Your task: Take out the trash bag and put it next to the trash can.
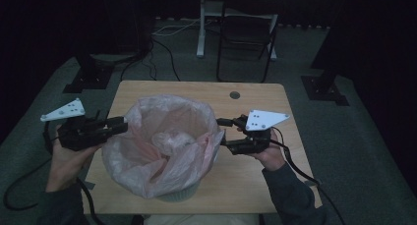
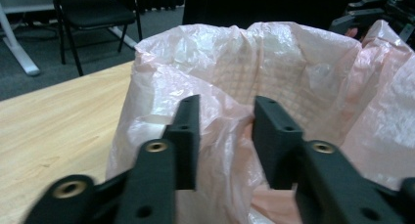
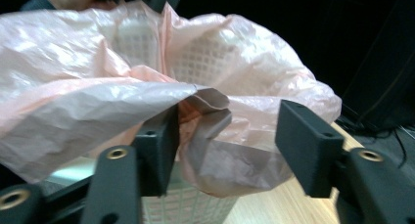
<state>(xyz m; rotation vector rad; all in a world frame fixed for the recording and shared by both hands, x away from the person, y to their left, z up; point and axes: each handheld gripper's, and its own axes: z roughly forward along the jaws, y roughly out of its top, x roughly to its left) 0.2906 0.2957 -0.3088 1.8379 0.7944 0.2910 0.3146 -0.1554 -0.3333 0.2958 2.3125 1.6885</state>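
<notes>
Black jaws of my left claw (image 2: 222,141) straddle a fold of the pink bag (image 1: 162,141)'s rim without pressing it: spread, film between. Bag lines a white mesh bin (image 1: 179,191) standing near the front edge of the bench (image 1: 255,181), left of centre. My right claw (image 3: 227,145) is also spread, a crumpled flap of rim against its left jaw, not pinched. Rim lies between the claws, left claw at its left side, right claw at its right; both equally near. Judgement: next move is closing on the rim. Chair (image 1: 246,33) well behind the far edge.
</notes>
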